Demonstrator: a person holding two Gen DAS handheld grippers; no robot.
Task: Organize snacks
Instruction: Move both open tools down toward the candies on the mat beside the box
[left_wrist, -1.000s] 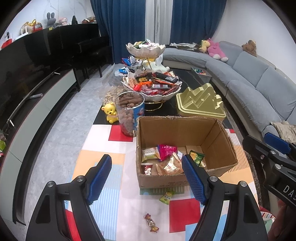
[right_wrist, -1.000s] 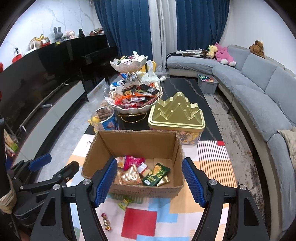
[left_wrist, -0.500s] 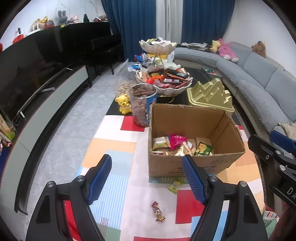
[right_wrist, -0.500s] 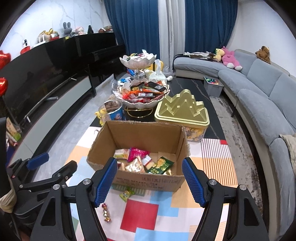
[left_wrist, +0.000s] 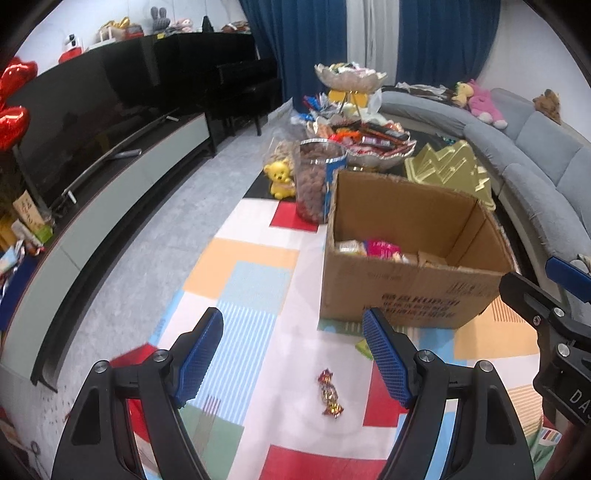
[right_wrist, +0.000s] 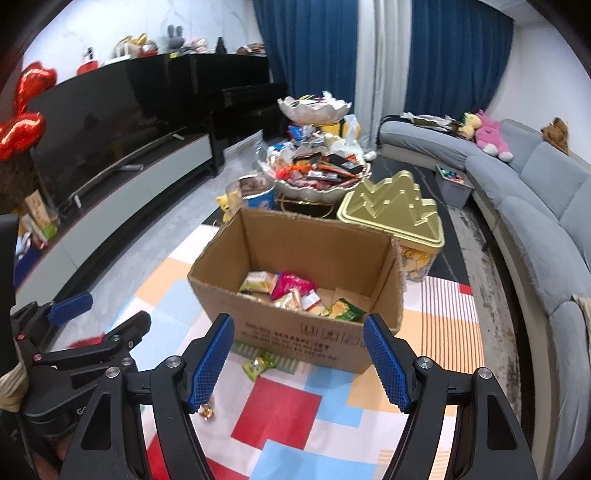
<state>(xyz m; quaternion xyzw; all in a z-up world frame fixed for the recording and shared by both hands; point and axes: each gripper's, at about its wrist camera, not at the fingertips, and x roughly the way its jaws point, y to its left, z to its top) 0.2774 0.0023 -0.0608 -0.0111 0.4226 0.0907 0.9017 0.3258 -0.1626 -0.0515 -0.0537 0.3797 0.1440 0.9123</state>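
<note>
- Two loose snacks lie on the patterned mat (left_wrist: 258, 280) outside the cardboard box (left_wrist: 406, 295): a twist-wrapped candy (left_wrist: 330, 393) and a green packet (right_wrist: 258, 364) against the box's near wall.
- Left gripper (left_wrist: 293, 360) stands wide and empty — the candy lies between and just below its fingers. Risk: a small, slick wrapper may slide or pinch out.
- Right gripper (right_wrist: 298, 360), also wide and empty, faces the packet — closing low could snag the mat or nudge the box.
- Both tools are close; collision is possible.
</note>
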